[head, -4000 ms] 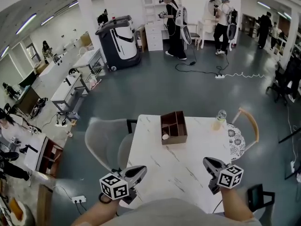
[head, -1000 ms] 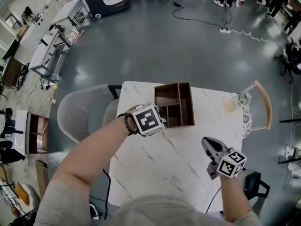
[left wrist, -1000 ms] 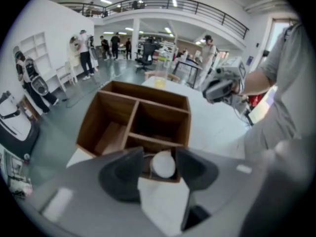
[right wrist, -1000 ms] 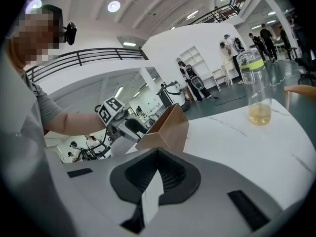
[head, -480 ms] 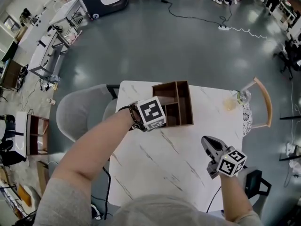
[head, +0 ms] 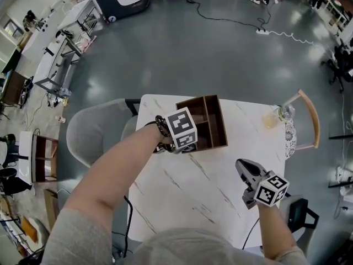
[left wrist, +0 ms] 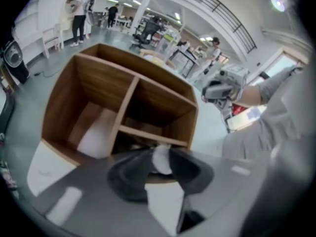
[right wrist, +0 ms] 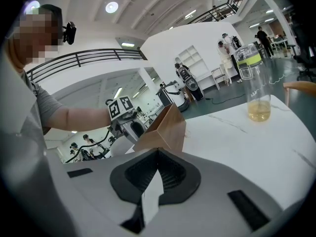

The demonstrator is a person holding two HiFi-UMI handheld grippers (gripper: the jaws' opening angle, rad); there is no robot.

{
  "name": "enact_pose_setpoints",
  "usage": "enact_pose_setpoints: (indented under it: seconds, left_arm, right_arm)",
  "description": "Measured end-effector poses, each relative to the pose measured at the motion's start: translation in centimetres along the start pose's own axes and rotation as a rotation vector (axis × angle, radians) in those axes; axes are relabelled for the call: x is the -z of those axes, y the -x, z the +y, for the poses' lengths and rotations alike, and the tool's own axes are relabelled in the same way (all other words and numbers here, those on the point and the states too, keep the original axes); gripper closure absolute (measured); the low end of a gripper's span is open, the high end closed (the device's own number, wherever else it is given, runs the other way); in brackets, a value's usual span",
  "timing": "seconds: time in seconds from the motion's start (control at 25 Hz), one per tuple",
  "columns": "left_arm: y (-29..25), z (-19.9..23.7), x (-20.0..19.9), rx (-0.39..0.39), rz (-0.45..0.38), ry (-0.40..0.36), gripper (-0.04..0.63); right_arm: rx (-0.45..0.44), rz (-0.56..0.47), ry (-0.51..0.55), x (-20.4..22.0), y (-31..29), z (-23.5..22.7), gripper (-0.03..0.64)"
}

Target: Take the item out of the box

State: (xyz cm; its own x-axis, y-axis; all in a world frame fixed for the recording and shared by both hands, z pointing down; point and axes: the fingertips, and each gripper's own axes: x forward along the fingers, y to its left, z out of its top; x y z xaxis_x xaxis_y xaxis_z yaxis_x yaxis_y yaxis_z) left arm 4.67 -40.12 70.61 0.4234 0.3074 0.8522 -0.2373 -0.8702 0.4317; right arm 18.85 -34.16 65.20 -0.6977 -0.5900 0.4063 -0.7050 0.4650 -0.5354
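Note:
A brown wooden box (head: 214,119) with dividers stands at the far side of the white marble table (head: 193,189). My left gripper (head: 188,143) reaches down at the box's near left corner, its jaws hidden under its marker cube. In the left gripper view the left gripper (left wrist: 159,153) is closing, and a small white item (left wrist: 161,163) sits wedged between the dark pads at the front edge of the box (left wrist: 98,83). My right gripper (head: 241,167) hovers shut over the table's near right, apart from the box (right wrist: 165,127).
A clear bottle (head: 280,115) with yellowish liquid stands at the table's far right corner, near a wooden chair (head: 310,120). A grey chair (head: 94,131) is at the table's left. People stand far off in the hall.
My left gripper has edged a little forward and right at the box's near left corner. The right gripper has stayed put.

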Motion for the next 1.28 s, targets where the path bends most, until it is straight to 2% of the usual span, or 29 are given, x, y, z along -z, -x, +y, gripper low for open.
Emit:
enact_pose_setpoints:
  seconds: [0.24,0.56,0.96,1.28]
  left_arm:
    - [-0.1,-0.1,-0.1,0.016,0.017,-0.025,0.489]
    - [0.4,0.0,-0.1,-0.001,-0.037,-0.006,0.505]
    - [2.3,0.1,0.1,0.011,-0.176,0.098,0.525]
    - [4.4,-0.8,-0.4,0.007,-0.302,0.139,0.526]
  right_arm:
    - [0.007,-0.008,-0.005,-0.3,0.4,-0.2,0.611]
    - [0.027,-0.026,-0.012,-0.8,0.9,-0.2,0.611]
    - [0.044,-0.041,0.009,-1.4,1.7,0.1,0.611]
    - [0.054,-0.044,0.011,-1.9,1.8,0.7,0.611]
